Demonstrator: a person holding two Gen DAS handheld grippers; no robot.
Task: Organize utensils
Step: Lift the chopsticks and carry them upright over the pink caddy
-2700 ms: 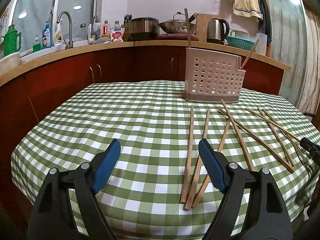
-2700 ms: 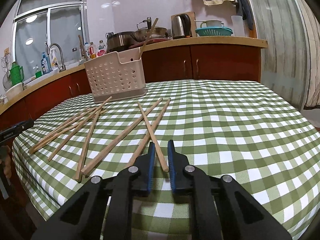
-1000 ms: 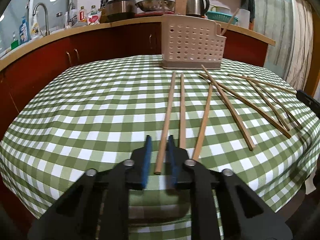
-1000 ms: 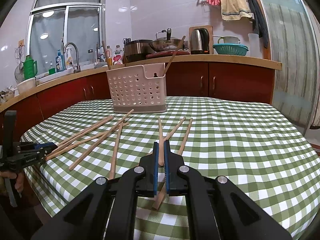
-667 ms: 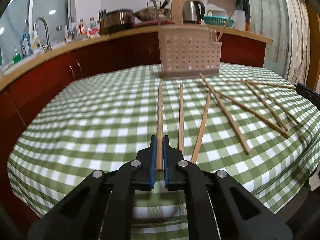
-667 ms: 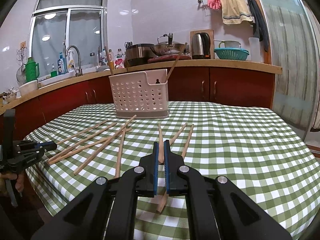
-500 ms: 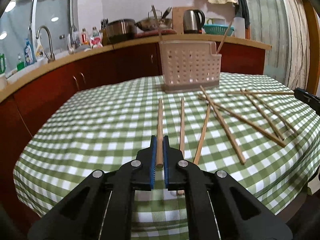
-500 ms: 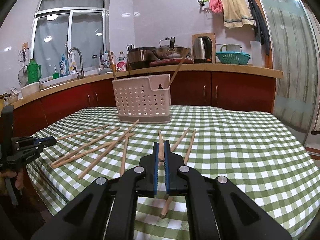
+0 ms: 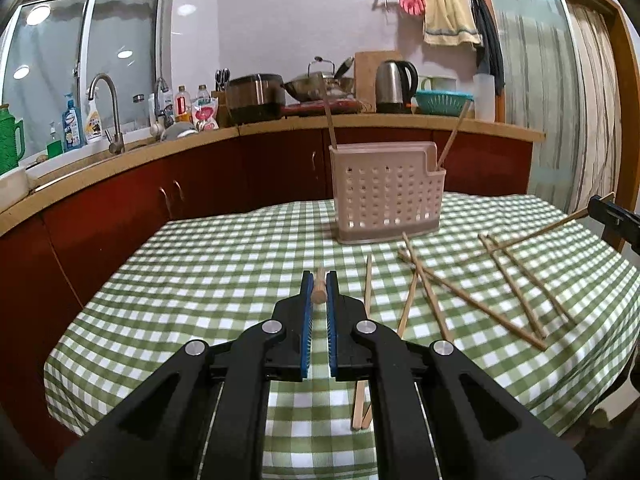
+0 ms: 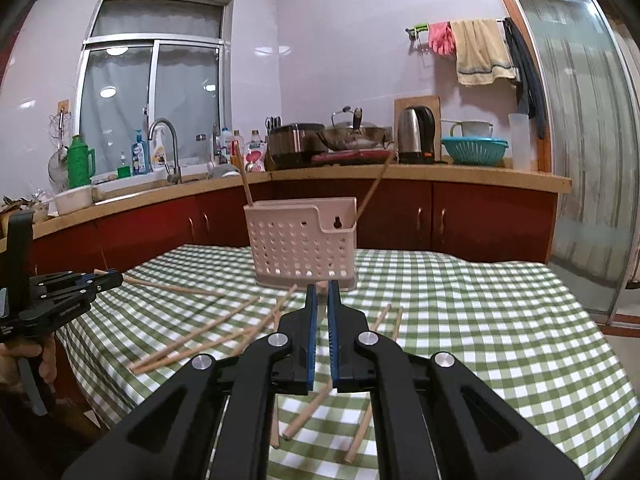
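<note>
Chopsticks (image 9: 472, 304): seven lie loose on the green checked tablecloth (image 9: 224, 276), two more stand in the perforated plastic caddy (image 9: 386, 194) at the table's far side. Left gripper (image 9: 319, 286) is clamped on one chopstick (image 9: 319, 290), lifted clear of the cloth. Right gripper (image 10: 322, 294) is likewise pinched on another (image 10: 306, 414).

A caddy (image 9: 386, 192) stands on the table (image 9: 224, 256) ahead of the left gripper (image 9: 319, 280), slightly right. Two chopsticks (image 9: 454, 136) stand in it. Loose chopsticks (image 9: 472, 304) lie right of the gripper; the counter (image 9: 200, 144) runs behind.
</note>
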